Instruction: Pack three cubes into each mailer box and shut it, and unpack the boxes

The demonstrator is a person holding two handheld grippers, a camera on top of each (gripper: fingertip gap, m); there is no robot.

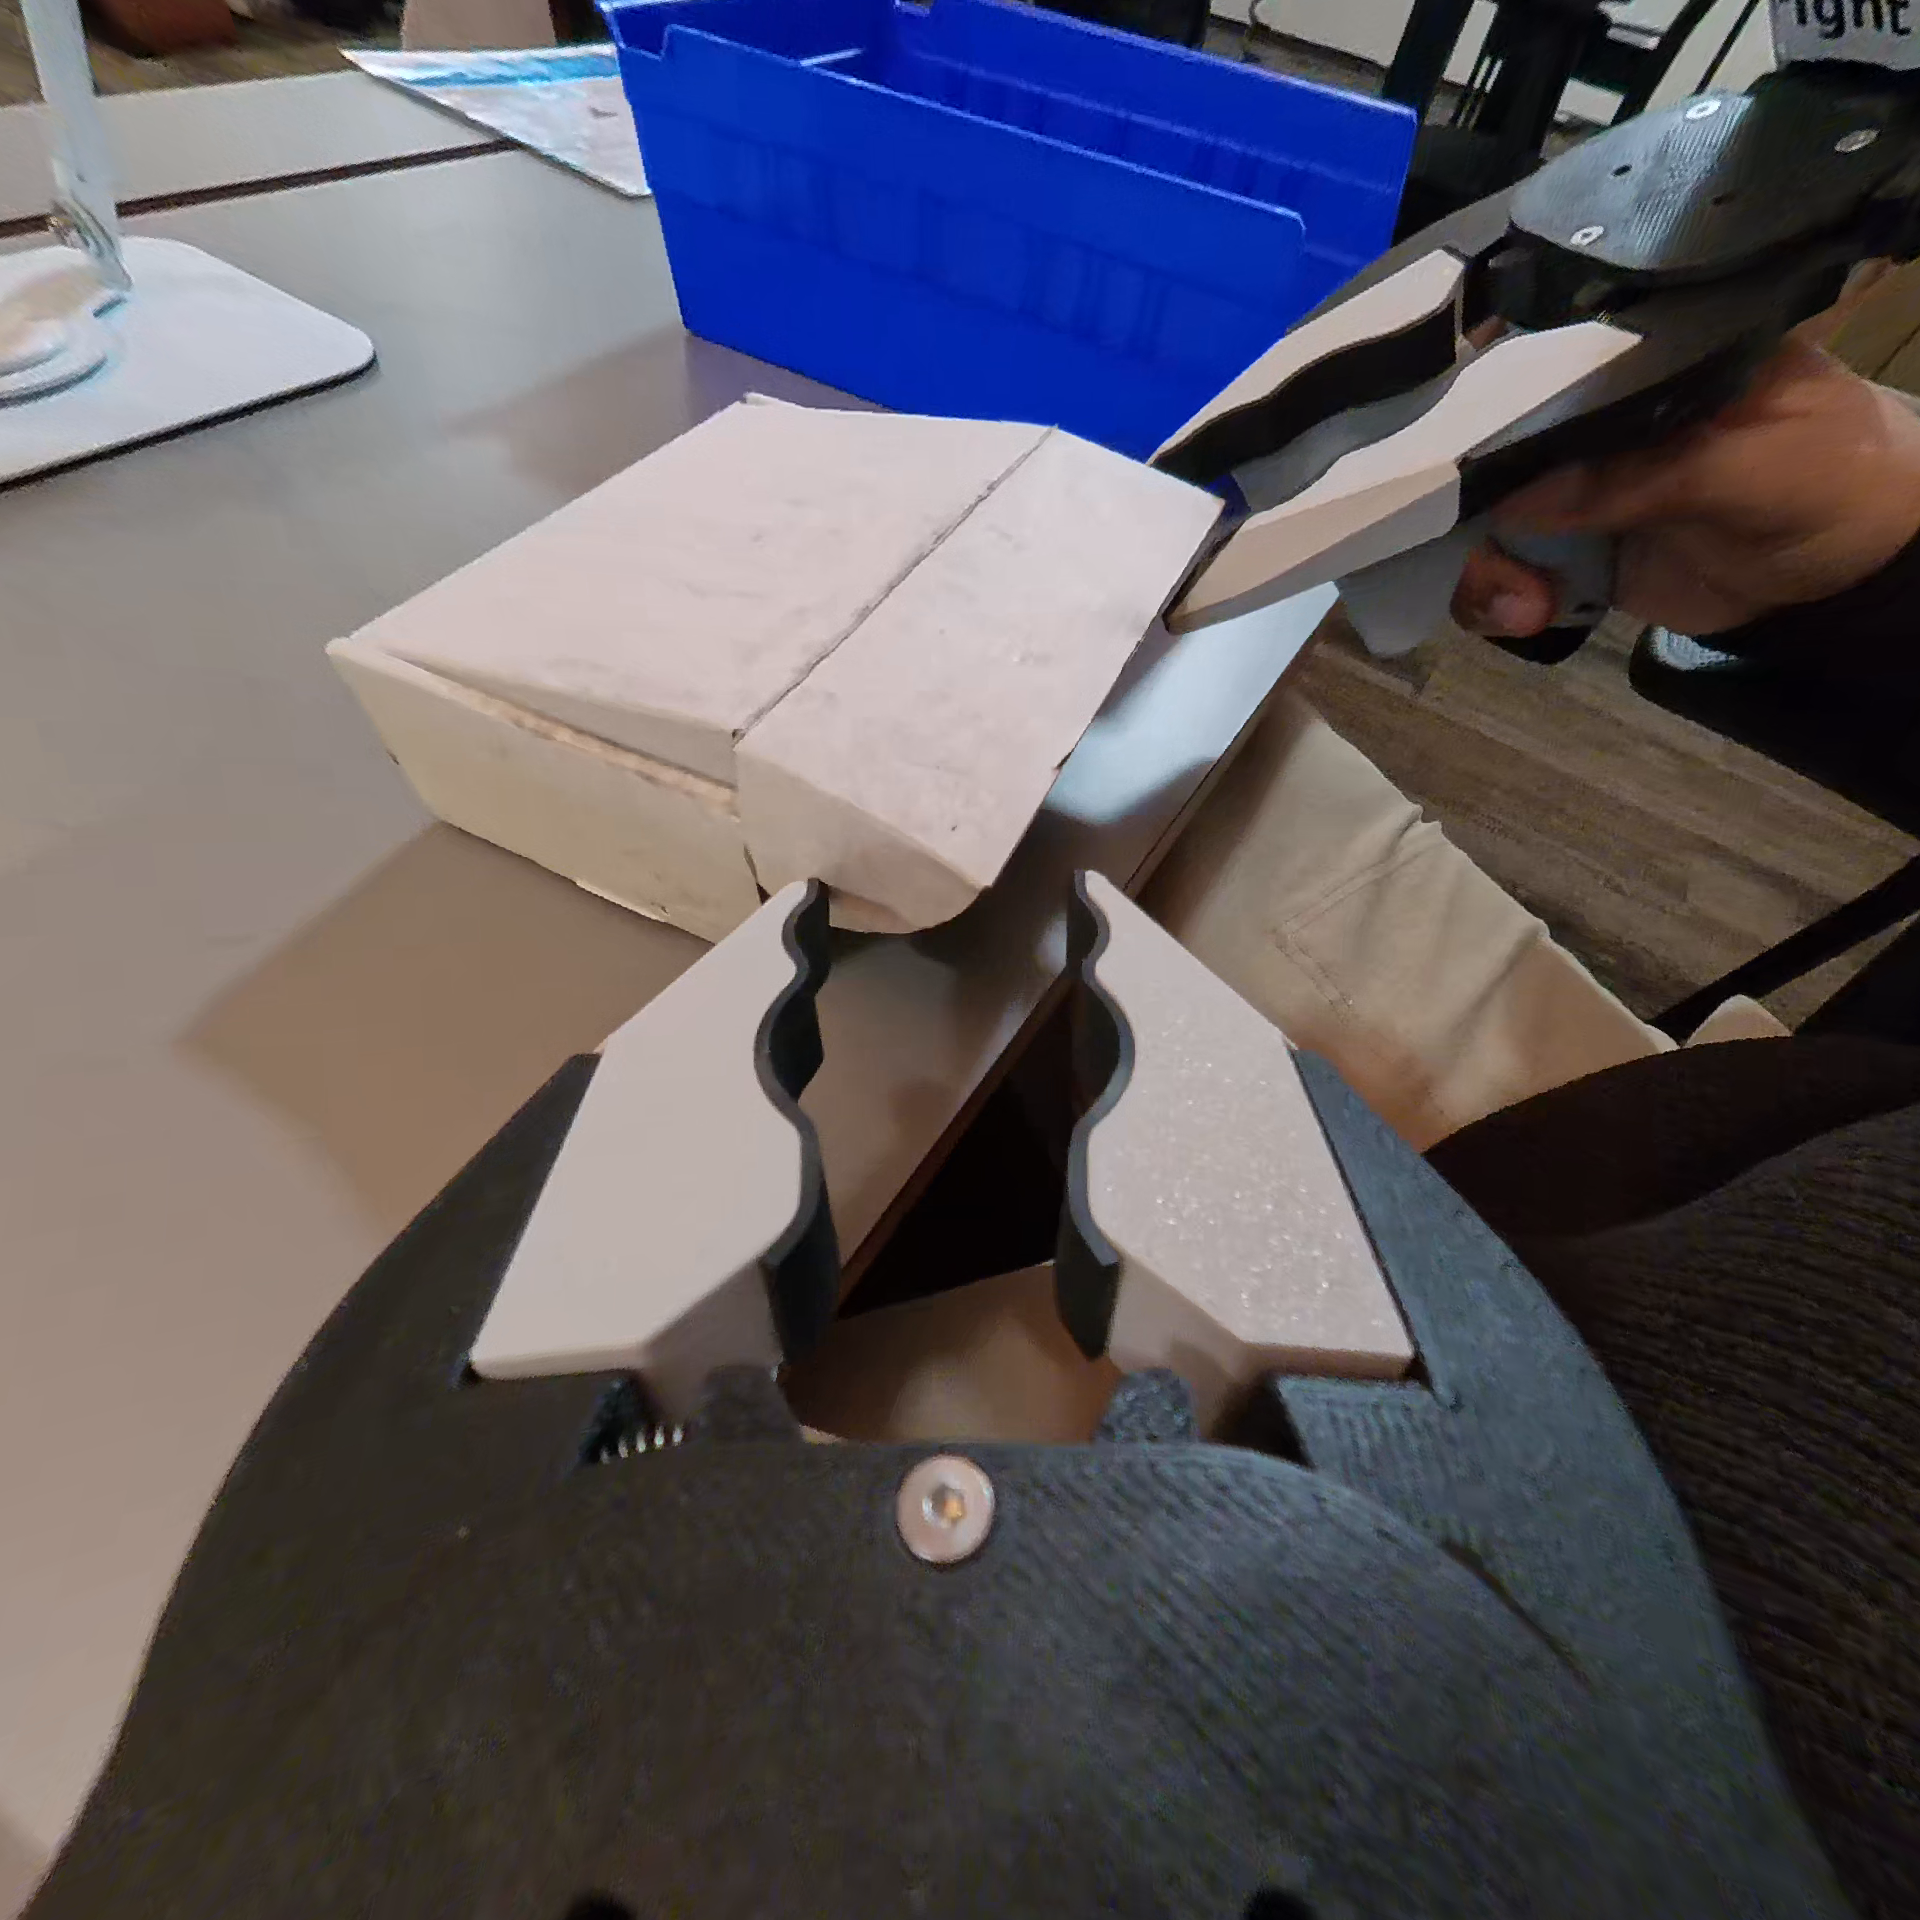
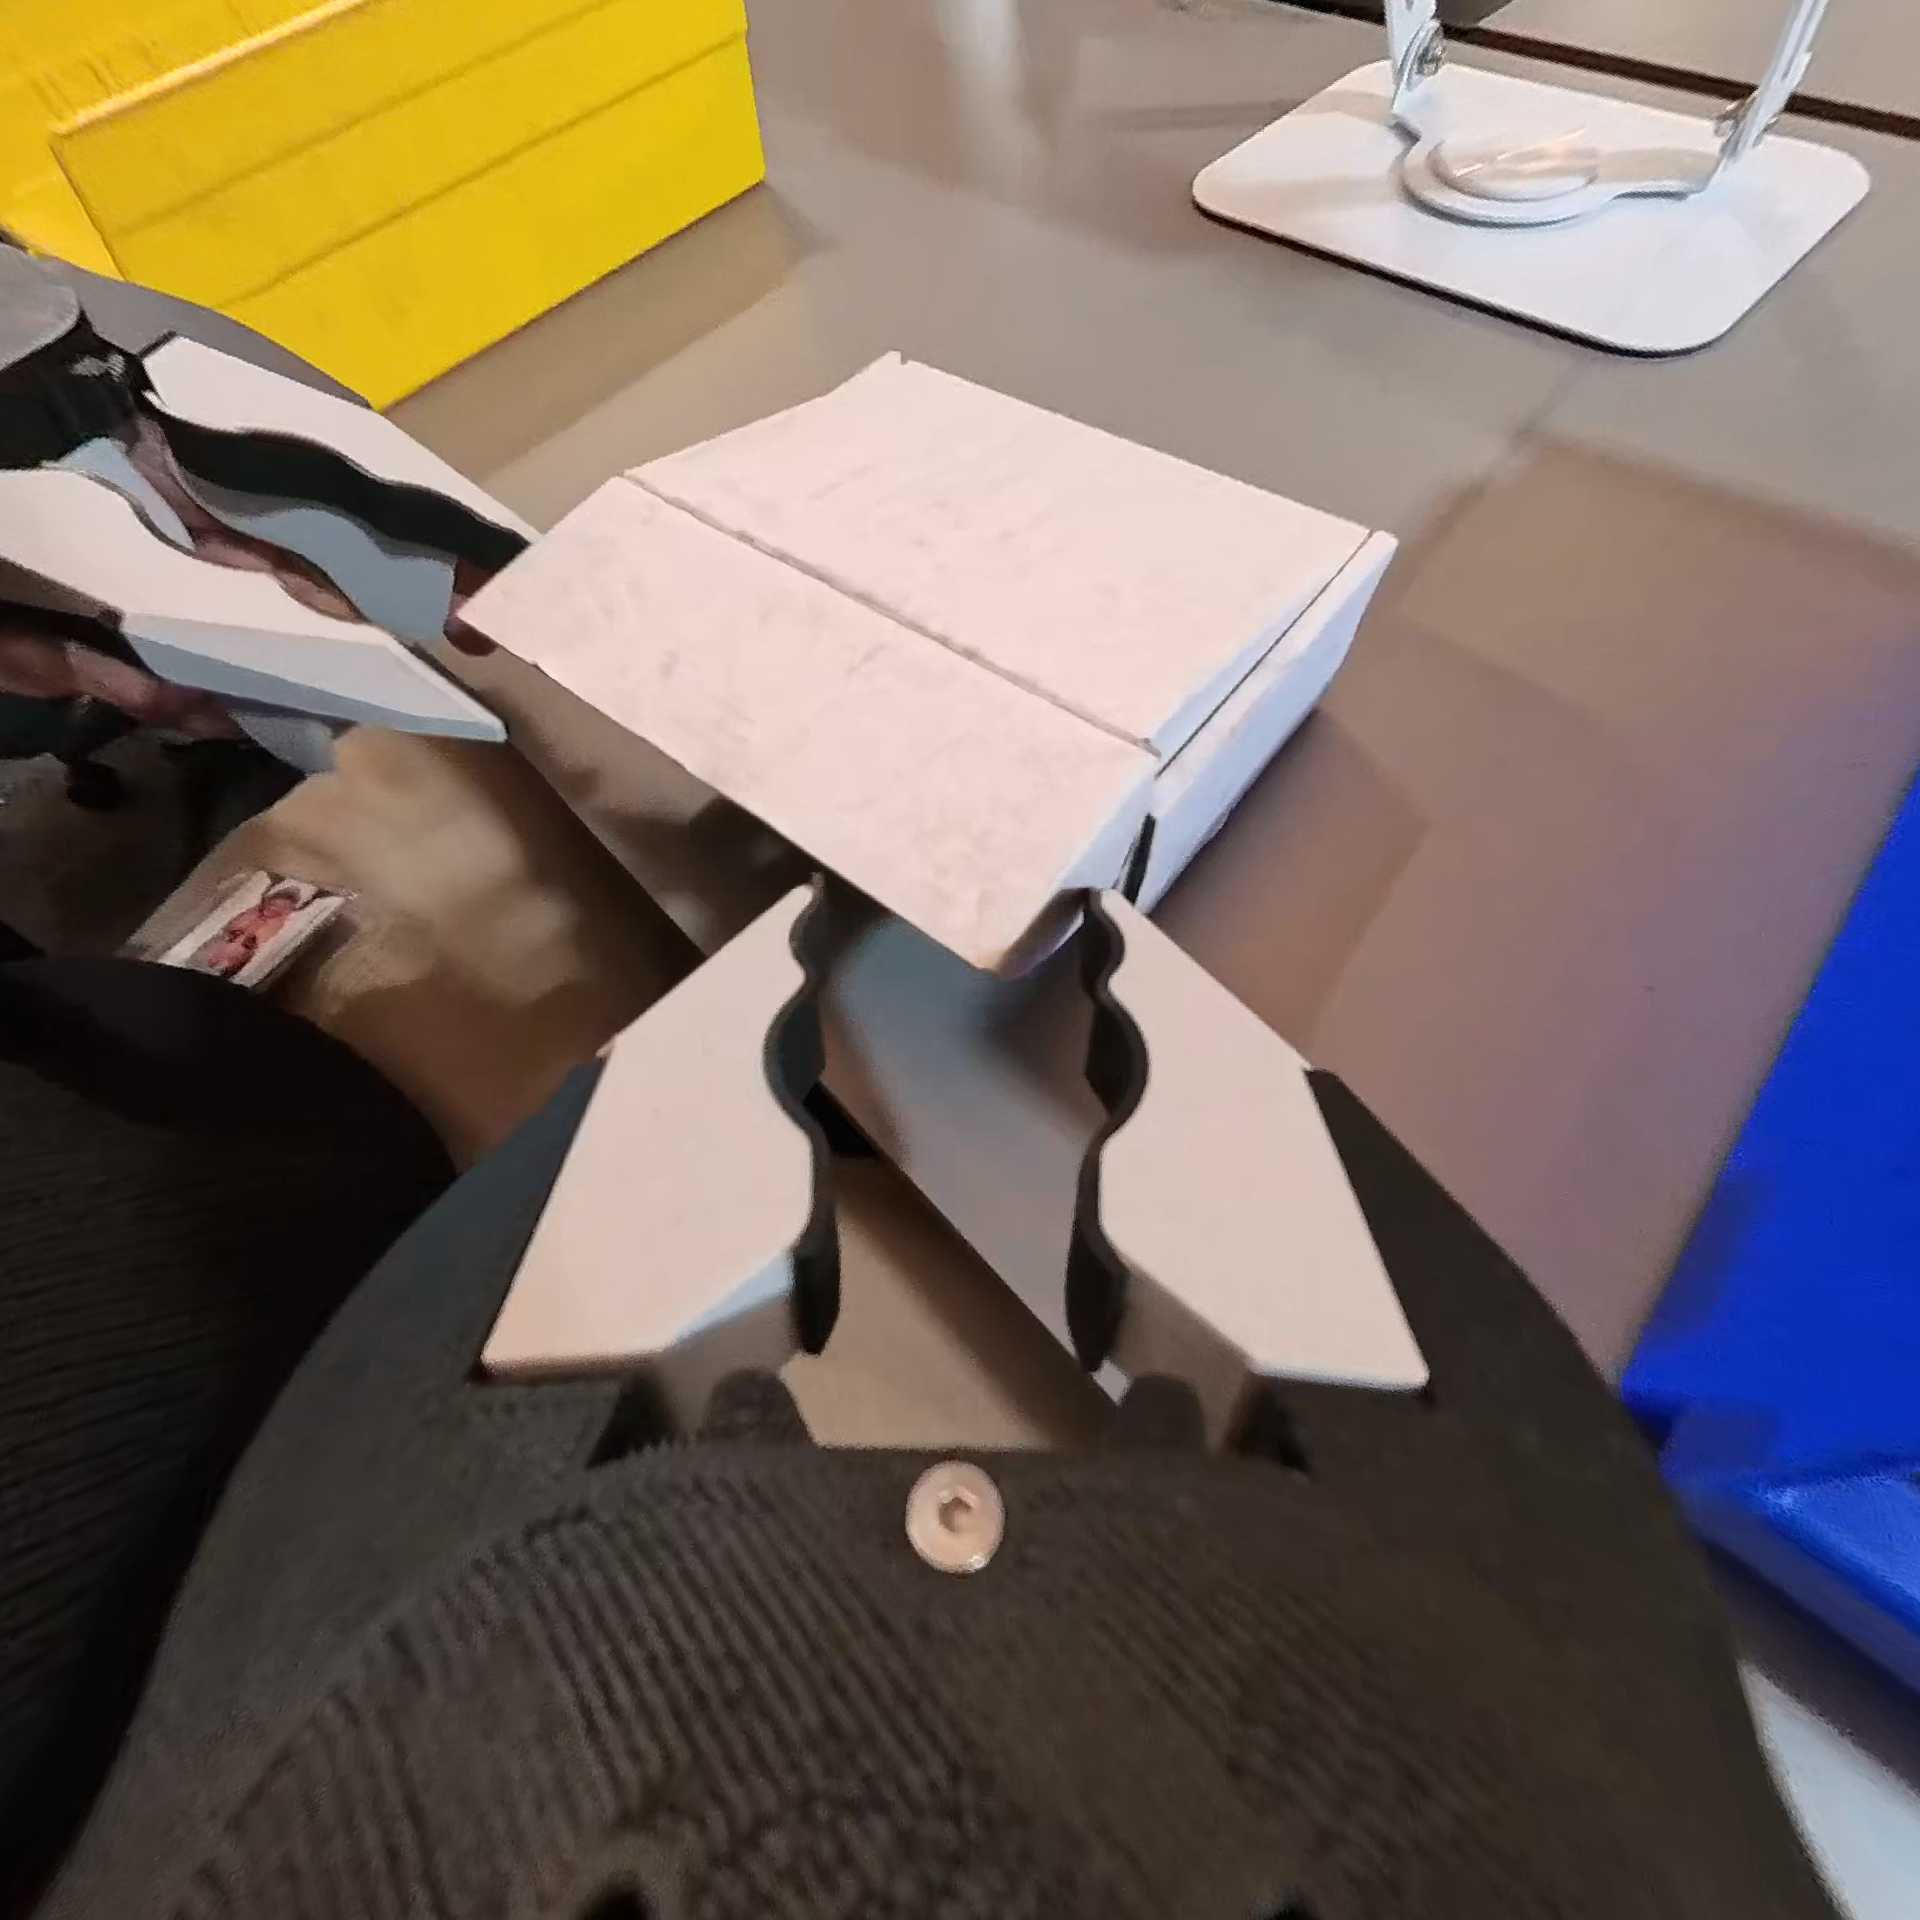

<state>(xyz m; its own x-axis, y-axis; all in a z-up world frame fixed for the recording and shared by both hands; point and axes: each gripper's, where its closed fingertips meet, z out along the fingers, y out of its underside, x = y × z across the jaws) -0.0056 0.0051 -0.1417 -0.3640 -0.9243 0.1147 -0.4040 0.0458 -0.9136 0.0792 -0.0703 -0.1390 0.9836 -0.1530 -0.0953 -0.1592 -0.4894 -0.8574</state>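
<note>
A white mailer box [image 1: 665,582] sits at the table's near edge with its lid almost down and the front flap [image 1: 966,665] sticking out unfolded. My left gripper [image 1: 951,904] is open, and the flap's near-left corner lies between its fingertips. My right gripper [image 2: 951,914] is open around the flap's other corner [image 2: 1018,925]. Each gripper shows in the other's view, the right [image 1: 1169,540] and the left [image 2: 504,634], both at the flap's corners. The box's inside is hidden and no cubes are in view.
A blue bin [image 1: 987,229] stands behind the box and at the right of the right wrist view [image 2: 1818,1247]. A yellow bin [image 2: 416,187] is at the far left. A white stand base [image 2: 1538,197] lies farther back. The person's lap [image 1: 1403,935] is just past the table edge.
</note>
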